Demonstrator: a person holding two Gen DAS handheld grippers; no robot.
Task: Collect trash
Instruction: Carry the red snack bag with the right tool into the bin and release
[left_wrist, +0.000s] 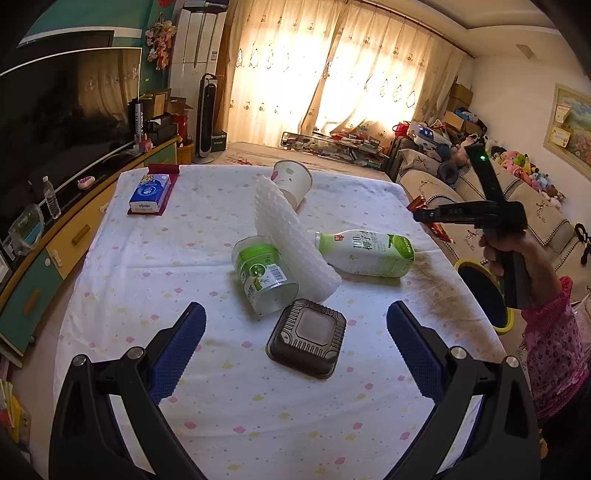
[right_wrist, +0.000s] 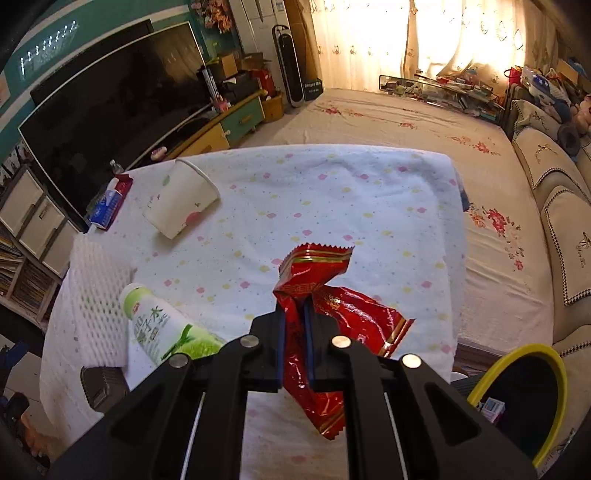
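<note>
My right gripper (right_wrist: 295, 314) is shut on a crumpled red foil wrapper (right_wrist: 317, 269), lifted above the table's right side; in the left wrist view it (left_wrist: 419, 212) hangs past the table edge. My left gripper (left_wrist: 295, 321) stands open above the near table. In front of it lie a black plastic tray (left_wrist: 306, 338), a clear green-labelled jar (left_wrist: 264, 275) on its side, a white foam net (left_wrist: 291, 236), a green-and-white bottle (left_wrist: 369, 251) and a tipped paper cup (left_wrist: 291, 181). A yellow-rimmed bin (right_wrist: 517, 402) sits lower right.
The table wears a white dotted cloth (left_wrist: 147, 258). A blue tissue pack (left_wrist: 149, 194) lies at the far left on a red mat. A TV and cabinet (left_wrist: 55, 122) run along the left, a sofa (left_wrist: 461, 199) along the right. A person's hand in a pink sleeve (left_wrist: 550, 332) holds the right gripper.
</note>
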